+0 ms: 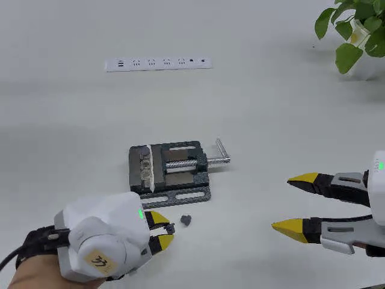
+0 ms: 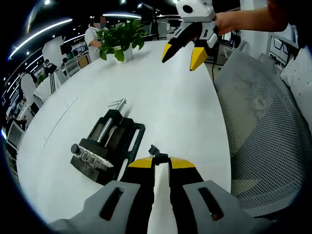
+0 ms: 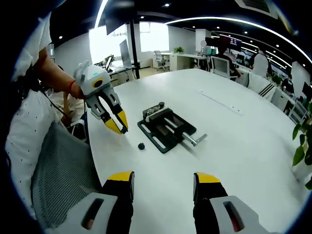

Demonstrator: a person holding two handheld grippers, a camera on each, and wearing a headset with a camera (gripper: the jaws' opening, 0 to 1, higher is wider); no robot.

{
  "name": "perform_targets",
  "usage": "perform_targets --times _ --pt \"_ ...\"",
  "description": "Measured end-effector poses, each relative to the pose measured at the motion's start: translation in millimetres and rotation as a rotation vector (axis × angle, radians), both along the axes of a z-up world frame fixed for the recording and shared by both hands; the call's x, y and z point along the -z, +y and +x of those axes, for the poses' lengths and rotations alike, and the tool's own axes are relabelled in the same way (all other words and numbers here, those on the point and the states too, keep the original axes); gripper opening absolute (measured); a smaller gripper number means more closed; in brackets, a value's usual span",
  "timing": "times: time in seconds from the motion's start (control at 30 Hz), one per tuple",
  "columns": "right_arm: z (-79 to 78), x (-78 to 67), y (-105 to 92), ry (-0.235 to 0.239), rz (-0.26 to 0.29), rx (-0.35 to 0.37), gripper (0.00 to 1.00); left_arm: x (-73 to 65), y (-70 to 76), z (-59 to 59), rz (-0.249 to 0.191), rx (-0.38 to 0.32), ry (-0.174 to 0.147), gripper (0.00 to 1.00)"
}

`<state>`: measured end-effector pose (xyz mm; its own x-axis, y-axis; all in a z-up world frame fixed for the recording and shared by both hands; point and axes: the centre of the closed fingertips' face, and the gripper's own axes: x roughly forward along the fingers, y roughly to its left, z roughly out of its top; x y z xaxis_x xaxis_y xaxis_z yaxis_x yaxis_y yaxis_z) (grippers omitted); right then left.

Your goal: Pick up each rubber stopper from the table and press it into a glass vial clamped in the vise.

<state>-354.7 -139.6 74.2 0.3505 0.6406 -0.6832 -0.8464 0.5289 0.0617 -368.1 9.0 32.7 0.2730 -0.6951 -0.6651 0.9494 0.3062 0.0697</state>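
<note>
A black vise (image 1: 171, 167) stands mid-table with several glass vials (image 1: 146, 168) clamped upright in its jaws. My left gripper (image 1: 162, 229) hovers just in front of the vise, shut on a small dark rubber stopper (image 1: 171, 228). The left gripper view shows that stopper (image 2: 159, 157) pinched at the yellow tips, with the vise (image 2: 109, 141) ahead to the left. A second stopper (image 1: 186, 220) lies on the table beside the vise base and appears as a dark dot (image 3: 141, 146) in the right gripper view. My right gripper (image 1: 292, 204) is held open and empty far to the right.
A white power strip (image 1: 158, 63) lies at the far side of the table. A potted plant (image 1: 355, 30) stands at the far right corner. A mesh chair (image 2: 263, 122) sits beside the table edge. The vise handle (image 1: 221, 155) sticks out to the right.
</note>
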Motion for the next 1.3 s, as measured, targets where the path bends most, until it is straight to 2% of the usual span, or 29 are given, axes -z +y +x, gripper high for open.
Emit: perform_targets --times 0.03,0.1,0.17,0.23,0.3,0.37,0.43,0.47,0.53,0.6,0.7,0.73,0.8,0.97,1.03,1.1,1.13,1.17,1.2,1.23,1.27,1.3 --pt "-0.3 -2.4 2.9 0.004 0.013 -0.007 0.44 -3.7 -0.3 0.0 -0.003 0.012 -0.009 0.06" --pt "0.2 -8.8 9.9 0.016 0.046 -0.011 0.42 -17.7 -5.8 -2.5 -0.036 0.048 -0.023 0.06" --pt "-3.6 -16.0 20.3 0.068 0.098 -0.013 0.39 -28.8 -8.3 -3.3 -0.046 0.073 -0.038 0.06" --pt "-3.3 -24.1 27.6 0.074 0.128 -0.032 0.36 -41.1 -11.5 -5.2 -0.068 0.095 -0.047 0.06" --pt "-6.6 -31.5 36.7 0.115 0.153 -0.045 0.34 -52.2 -15.0 -7.5 -0.085 0.126 -0.058 0.06" --pt "-6.8 -38.3 43.1 0.118 0.165 -0.065 0.33 -60.7 -17.0 -9.4 -0.100 0.146 -0.064 0.06" --pt "-9.5 -49.4 53.4 0.162 0.229 -0.078 0.32 -71.9 -20.7 -13.3 -0.125 0.185 -0.072 0.06" --pt "-7.8 -50.5 53.4 0.197 0.261 -0.091 0.31 -77.8 -21.5 -14.5 -0.131 0.199 -0.079 0.06" --pt "-11.8 -61.3 62.2 0.216 0.288 -0.125 0.30 -87.3 -24.1 -17.8 -0.146 0.233 -0.092 0.06" --pt "-14.9 -72.1 69.5 0.256 0.324 -0.158 0.29 -98.5 -26.2 -21.8 -0.160 0.262 -0.100 0.06" --pt "-21.3 -91.1 81.1 0.330 0.406 -0.216 0.26 -112.9 -29.0 -28.1 -0.170 0.311 -0.121 0.06" --pt "-26.5 -97.4 85.5 0.369 0.425 -0.245 0.25 -119.9 -30.2 -30.5 -0.180 0.327 -0.126 0.06" --pt "-32.1 -105.0 91.6 0.397 0.438 -0.293 0.25 -133.1 -32.5 -35.9 -0.201 0.360 -0.133 0.06" --pt "-45.9 -121.2 101.2 0.510 0.481 -0.392 0.25 -160.5 -36.2 -50.0 -0.227 0.451 -0.154 0.06" --pt "-48.6 -124.5 101.4 0.531 0.485 -0.434 0.25 -168.7 -37.2 -54.4 -0.242 0.475 -0.150 0.06" --pt "-59.7 -131.7 106.1 0.576 0.498 -0.488 0.24 -177.6 -38.4 -58.4 -0.255 0.502 -0.153 0.06" --pt "-64.2 -134.2 109.5 0.595 0.501 -0.502 0.24 -182.3 -39.1 -61.3 -0.267 0.515 -0.145 0.06" --pt "-66.3 -137.2 112.1 0.591 0.513 -0.521 0.24 -185.2 -39.4 -62.5 -0.271 0.524 -0.145 0.06" --pt "-68.5 -141.3 113.0 0.610 0.533 -0.539 0.24 -187.7 -39.8 -63.4 -0.273 0.534 -0.151 0.06" --pt "-72.0 -147.0 114.8 0.653 0.557 -0.548 0.24 -190.7 -39.8 -65.7 -0.275 0.548 -0.145 0.06" --pt "-73.6 -150.2 115.2 0.667 0.571 -0.562 0.24 -193.0 -40.0 -66.9 -0.278 0.556 -0.143 0.06" --pt "-73.5 -152.4 115.7 0.656 0.577 -0.578 0.23 -196.8 -40.3 -68.5 -0.288 0.568 -0.140 0.06"
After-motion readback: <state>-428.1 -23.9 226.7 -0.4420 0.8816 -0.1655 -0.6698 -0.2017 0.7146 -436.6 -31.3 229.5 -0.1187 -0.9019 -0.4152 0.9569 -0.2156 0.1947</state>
